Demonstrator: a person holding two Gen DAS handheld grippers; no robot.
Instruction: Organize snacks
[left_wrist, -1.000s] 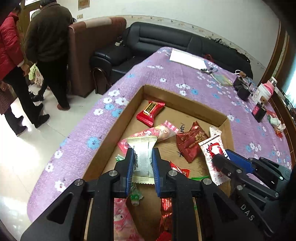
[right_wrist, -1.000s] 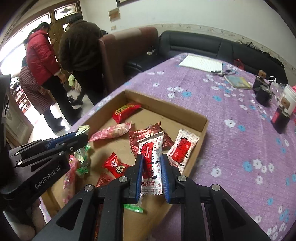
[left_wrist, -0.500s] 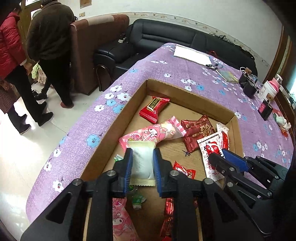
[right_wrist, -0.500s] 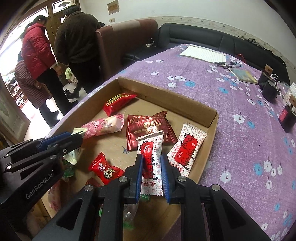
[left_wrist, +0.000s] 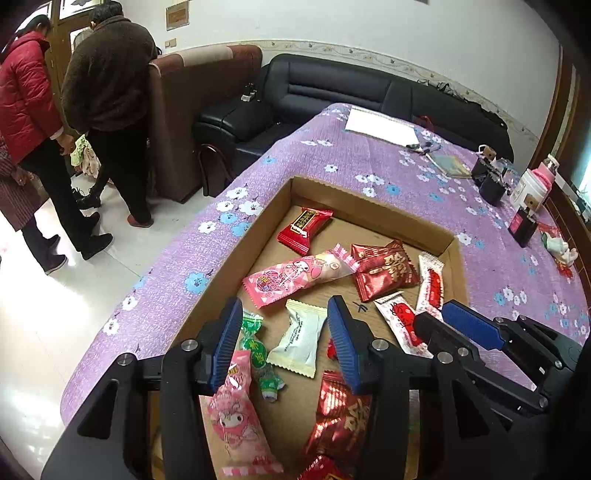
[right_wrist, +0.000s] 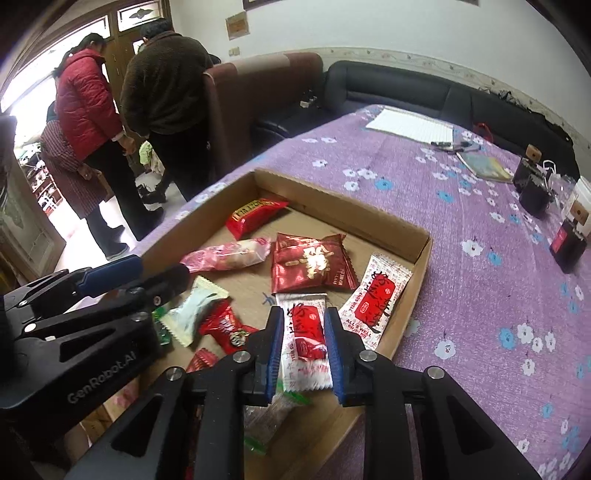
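Snacks lie loose in the cardboard tray (left_wrist: 373, 206) on the table (right_wrist: 480, 258). Nearest, the right gripper (right_wrist: 304, 343) has its fingers clamped on a white-and-red packet (right_wrist: 306, 332): light, slick, crinkly film, best pinched mid-body. The left gripper (left_wrist: 284, 347) has its fingers apart over a cream sachet (left_wrist: 299, 339). Farther off lies a soft pink pack (left_wrist: 295, 275).

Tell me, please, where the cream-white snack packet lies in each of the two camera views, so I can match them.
Left wrist view: the cream-white packet lies low in the centre, on the box floor between the open left gripper fingers.
Right wrist view: it lies left of centre, beside the left gripper's fingertip.
Shared landmark: the long pink packet just beyond it.
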